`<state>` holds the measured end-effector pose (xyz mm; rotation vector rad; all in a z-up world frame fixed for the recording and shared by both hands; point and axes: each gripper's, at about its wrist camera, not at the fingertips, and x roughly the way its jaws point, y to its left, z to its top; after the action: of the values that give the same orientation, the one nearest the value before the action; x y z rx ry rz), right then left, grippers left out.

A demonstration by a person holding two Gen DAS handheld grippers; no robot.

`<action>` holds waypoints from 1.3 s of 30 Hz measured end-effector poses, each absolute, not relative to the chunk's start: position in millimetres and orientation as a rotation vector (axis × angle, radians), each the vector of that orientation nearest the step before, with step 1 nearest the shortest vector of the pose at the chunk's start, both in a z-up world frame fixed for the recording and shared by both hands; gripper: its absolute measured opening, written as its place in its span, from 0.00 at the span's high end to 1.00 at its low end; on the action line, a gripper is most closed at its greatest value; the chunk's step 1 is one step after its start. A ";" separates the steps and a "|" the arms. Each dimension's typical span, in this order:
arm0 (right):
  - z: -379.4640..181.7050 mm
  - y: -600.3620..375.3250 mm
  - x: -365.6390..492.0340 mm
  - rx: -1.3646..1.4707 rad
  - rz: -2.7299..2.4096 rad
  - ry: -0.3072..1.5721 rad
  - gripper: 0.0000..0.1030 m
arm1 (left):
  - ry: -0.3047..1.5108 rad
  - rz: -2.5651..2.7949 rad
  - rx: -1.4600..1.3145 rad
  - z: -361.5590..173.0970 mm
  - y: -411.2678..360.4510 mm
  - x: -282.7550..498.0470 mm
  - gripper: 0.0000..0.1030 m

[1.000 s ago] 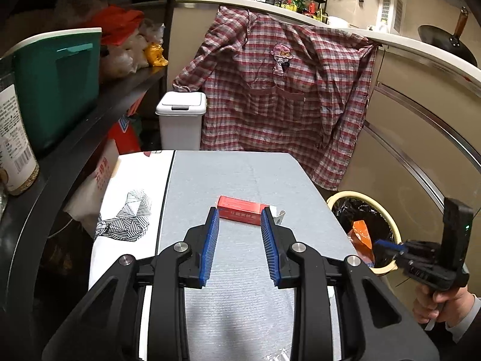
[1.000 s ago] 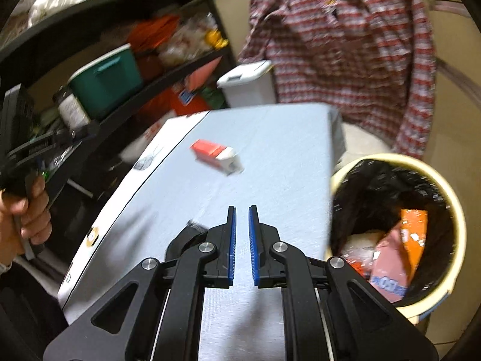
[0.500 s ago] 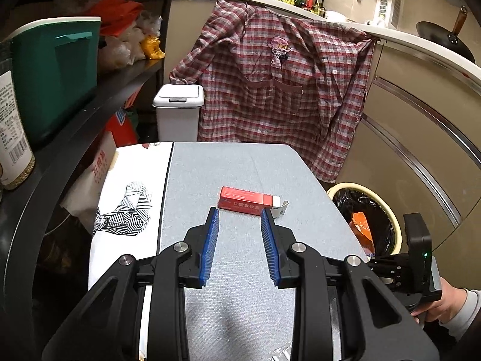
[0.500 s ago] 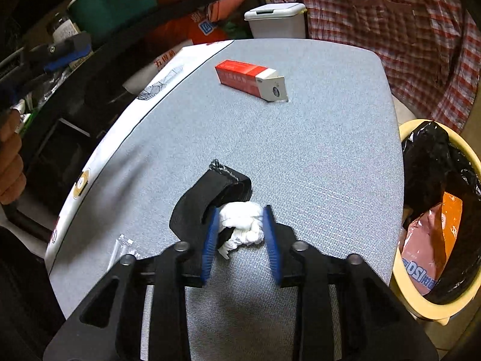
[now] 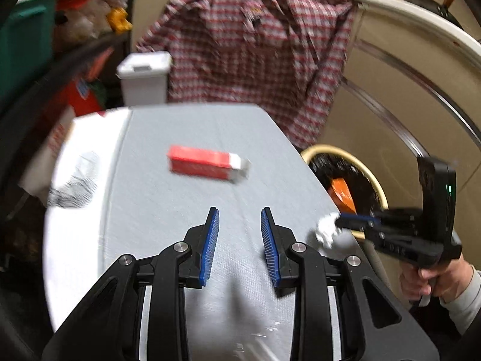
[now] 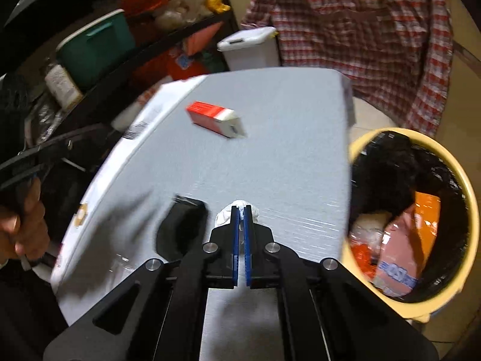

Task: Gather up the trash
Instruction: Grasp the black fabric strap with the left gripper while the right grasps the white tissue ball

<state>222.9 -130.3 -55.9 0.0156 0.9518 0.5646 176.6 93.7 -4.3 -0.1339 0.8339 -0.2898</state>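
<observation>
My right gripper (image 6: 241, 210) is shut on a crumpled white tissue (image 6: 224, 215) and holds it above the grey table (image 6: 285, 156), near its right edge. The tissue (image 5: 327, 228) also shows in the left wrist view, at the tip of the right gripper (image 5: 341, 219). My left gripper (image 5: 240, 215) is open and empty above the table (image 5: 180, 204). A red and white carton (image 5: 207, 164) lies ahead of it; the same carton (image 6: 215, 118) shows in the right wrist view. A yellow bin with a black liner (image 6: 463, 180) stands right of the table, holding wrappers.
A black pouch (image 6: 180, 225) lies on the table left of the right gripper. A white lidded bin (image 5: 144, 78) and a plaid shirt (image 5: 255, 60) stand beyond the table. Cluttered shelves (image 6: 99, 45) run along the left. A patterned paper (image 5: 72, 186) lies at the table's left edge.
My right gripper closed on the tissue, lifted it off the black pouch and moved right toward the bin. My left gripper rose and pulled back a little; it stays open.
</observation>
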 end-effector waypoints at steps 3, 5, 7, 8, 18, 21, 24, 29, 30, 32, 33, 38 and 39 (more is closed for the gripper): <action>-64.1 -135.9 222.7 0.009 0.556 0.989 0.97 | 0.883 -0.330 -0.108 -24.1 69.9 176.2 0.72; -67.9 -137.0 220.1 -0.013 0.558 1.002 0.97 | 0.909 -0.359 -0.093 -33.6 56.5 175.8 0.69; -73.1 -137.9 218.1 -0.024 0.567 1.023 0.93 | 0.935 -0.374 -0.066 -42.8 40.8 174.7 0.56; -76.6 -138.5 217.4 -0.032 0.568 1.034 0.92 | 0.940 -0.379 -0.054 -45.9 34.2 173.9 0.52; -87.8 -132.9 220.2 -0.055 0.562 1.045 0.68 | 1.035 -0.308 0.047 -66.3 27.8 178.1 0.73; -88.7 -127.9 222.1 -0.064 0.561 1.042 0.68 | 1.016 -0.279 0.028 -61.7 42.2 179.9 0.77; -87.6 -120.6 223.4 -0.074 0.569 1.036 0.68 | 1.006 -0.251 0.007 -59.4 54.2 181.5 0.77; -88.8 -108.3 221.9 -0.110 0.582 1.031 0.79 | 0.999 -0.222 0.001 -59.4 63.9 181.8 0.77; -88.6 -106.8 221.2 -0.119 0.584 1.028 0.80 | 0.997 -0.220 0.000 -59.3 65.4 181.9 0.77; -87.9 -104.6 220.3 -0.130 0.583 1.021 0.82 | 0.992 -0.217 0.001 -58.6 66.7 182.2 0.77; -87.1 -104.4 220.0 -0.132 0.581 1.017 0.83 | 0.990 -0.217 0.000 -58.2 67.0 183.0 0.77; -77.5 -110.5 219.9 -0.105 0.570 0.978 0.84 | 0.974 -0.214 0.003 -55.0 68.0 183.7 0.77; -73.7 -113.0 220.0 -0.092 0.566 0.965 0.85 | 0.971 -0.213 0.002 -54.3 68.0 183.8 0.77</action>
<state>220.0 -113.0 -73.7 -0.0925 0.9648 0.5656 183.8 68.0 -54.3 0.0023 0.9707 -0.2126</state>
